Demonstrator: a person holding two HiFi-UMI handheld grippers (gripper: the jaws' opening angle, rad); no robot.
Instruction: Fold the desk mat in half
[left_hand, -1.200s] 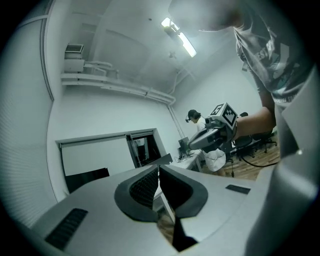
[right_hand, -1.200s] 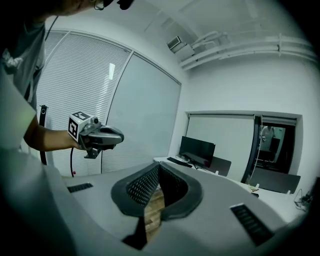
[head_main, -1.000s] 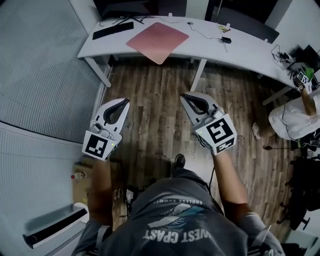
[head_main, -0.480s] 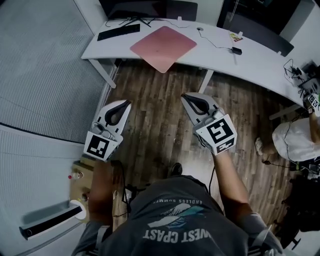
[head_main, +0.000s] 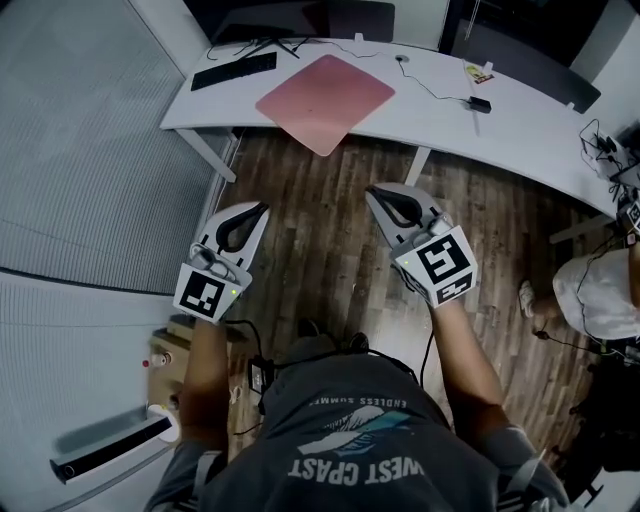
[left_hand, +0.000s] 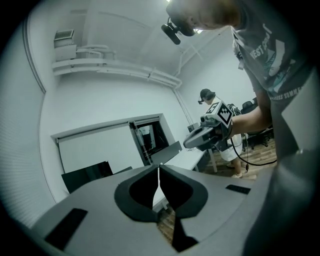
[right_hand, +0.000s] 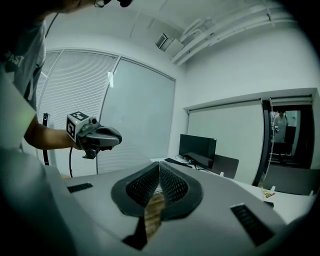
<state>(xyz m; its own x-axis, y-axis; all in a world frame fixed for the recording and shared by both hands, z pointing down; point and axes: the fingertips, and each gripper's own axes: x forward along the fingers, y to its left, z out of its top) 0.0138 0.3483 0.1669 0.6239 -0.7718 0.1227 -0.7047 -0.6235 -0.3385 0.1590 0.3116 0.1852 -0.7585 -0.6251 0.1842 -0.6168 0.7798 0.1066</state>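
A pink desk mat (head_main: 324, 98) lies flat on the white desk (head_main: 430, 110) at the top of the head view, one corner hanging over the desk's front edge. My left gripper (head_main: 260, 207) and right gripper (head_main: 371, 191) are both held over the wooden floor, well short of the desk. Both are shut with nothing between the jaws. In the left gripper view my left gripper (left_hand: 158, 168) points up at the wall and the right gripper (left_hand: 186, 144) shows beyond it. In the right gripper view my right gripper (right_hand: 159, 163) points at the far wall, with the left gripper (right_hand: 119, 136) at the left.
A keyboard (head_main: 233, 70) and a monitor base stand at the desk's back left, a cable and a small adapter (head_main: 480, 103) to the right of the mat. Another person (head_main: 600, 290) sits at the right. A cardboard box (head_main: 165, 360) stands on the floor at my left.
The desk and mat have slid slightly down in the head view as I step toward them. Both grippers stay shut and level.
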